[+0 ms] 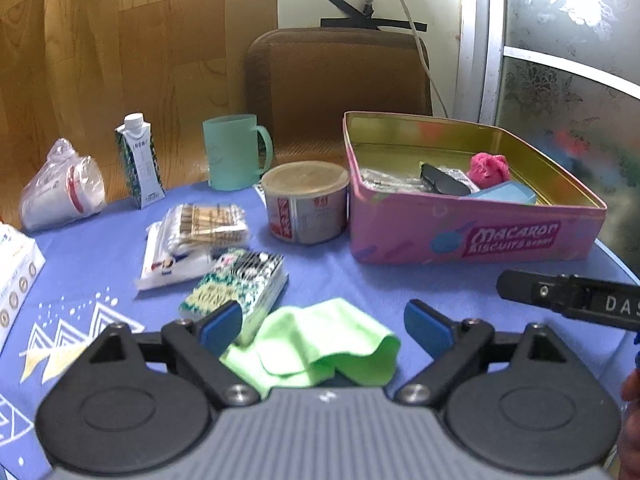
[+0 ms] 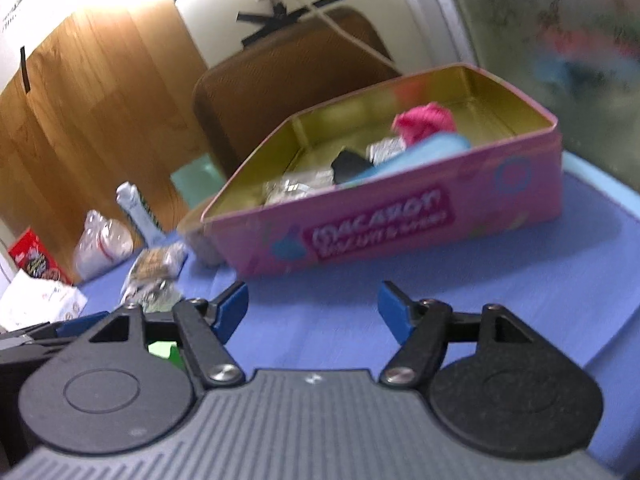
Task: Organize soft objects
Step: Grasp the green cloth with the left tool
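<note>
A bright green cloth lies crumpled on the blue tablecloth, between the fingers of my open left gripper. A pink Macaron tin stands open beyond it; inside are a pink cloth ball, a light blue item, a black object and foil packets. My right gripper is open and empty over bare tablecloth, in front of the tin. A sliver of the green cloth shows at its left. The right gripper's finger shows in the left wrist view.
Left of the tin stand a food can, a teal mug, a milk carton and bagged cups. Packs of clothespins, cotton swabs and tissues lie near the green cloth. A brown chair is behind the table.
</note>
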